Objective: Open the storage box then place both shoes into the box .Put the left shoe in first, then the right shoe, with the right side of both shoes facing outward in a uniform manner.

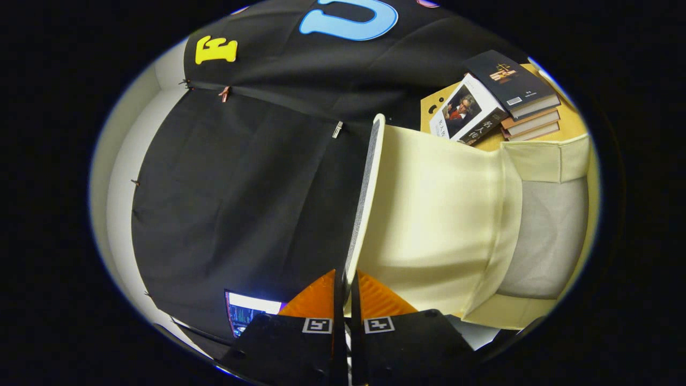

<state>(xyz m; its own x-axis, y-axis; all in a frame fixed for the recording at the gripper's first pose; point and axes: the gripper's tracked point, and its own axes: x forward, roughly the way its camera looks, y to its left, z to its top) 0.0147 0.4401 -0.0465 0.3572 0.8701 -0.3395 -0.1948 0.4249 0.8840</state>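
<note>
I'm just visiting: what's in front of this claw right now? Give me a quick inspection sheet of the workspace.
Surface: tan table, partly seen beyond the box.
Job's things: cream box, open, grey inside; its lid swung out, edge between the fingers.
Clutter: stack of books behind the box.
Grippers: claw shut on the lid's edge.
Cables: nothing seen.
Surroundings: black cloth wall; a lit screen beside the fingers.
</note>
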